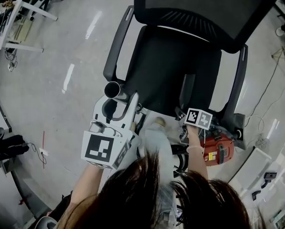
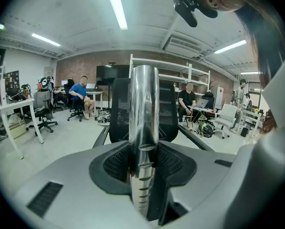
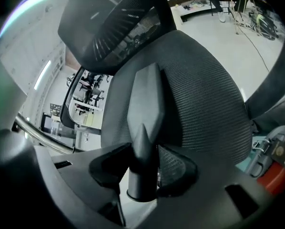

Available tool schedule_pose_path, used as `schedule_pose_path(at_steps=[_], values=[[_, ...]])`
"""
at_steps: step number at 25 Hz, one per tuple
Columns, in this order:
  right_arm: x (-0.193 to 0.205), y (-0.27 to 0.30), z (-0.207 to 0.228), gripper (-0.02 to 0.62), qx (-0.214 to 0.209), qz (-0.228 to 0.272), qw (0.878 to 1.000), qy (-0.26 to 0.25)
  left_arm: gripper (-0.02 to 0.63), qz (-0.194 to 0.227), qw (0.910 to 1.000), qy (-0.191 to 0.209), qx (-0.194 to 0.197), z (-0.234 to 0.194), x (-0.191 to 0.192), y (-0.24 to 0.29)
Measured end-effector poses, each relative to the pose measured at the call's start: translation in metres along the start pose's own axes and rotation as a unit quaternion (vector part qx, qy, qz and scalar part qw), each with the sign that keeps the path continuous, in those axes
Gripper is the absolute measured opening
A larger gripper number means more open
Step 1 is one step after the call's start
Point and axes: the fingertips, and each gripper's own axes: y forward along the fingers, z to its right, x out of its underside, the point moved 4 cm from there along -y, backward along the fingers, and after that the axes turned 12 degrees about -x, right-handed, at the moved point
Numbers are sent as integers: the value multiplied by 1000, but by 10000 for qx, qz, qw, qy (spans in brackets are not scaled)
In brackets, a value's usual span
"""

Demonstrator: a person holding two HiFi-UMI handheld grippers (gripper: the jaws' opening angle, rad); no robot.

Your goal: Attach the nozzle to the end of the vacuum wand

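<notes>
Nozzle (image 3: 143, 109), grey and tapered, is clamped in the jaws of the right gripper (image 3: 141, 168) above the chair (image 1: 166, 70), well apart from the metal wand (image 2: 143, 104) clamped in the left gripper (image 2: 143, 163), whose open end stays free, probably for joining them.

- I'm seeing ceiling strip lights (image 2: 116, 6) throwing glare streaks down the wand (image 2: 145, 104).
- I'm getting fisheye bending and dark corners in both gripper views.
- The right gripper view is blurring at its left edge.

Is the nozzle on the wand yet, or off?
Off. The wand in the left hand-held gripper has a bare open end; the nozzle sits apart in the right hand-held gripper.
</notes>
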Motion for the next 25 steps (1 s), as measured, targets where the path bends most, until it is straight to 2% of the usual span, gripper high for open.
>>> schedule_pose_path(at_steps=[7, 13, 25], values=[[3, -22, -24, 186, -137, 219, 9996, 69, 149, -179, 9990, 301, 276, 6, 3, -14], [6, -45, -53, 186, -320, 497, 9981, 198, 149, -229, 9981, 378, 425, 7, 0, -25], [44, -91, -95, 186, -358, 789, 9955, 393, 149, -293, 9959, 527, 679, 11, -5, -52]])
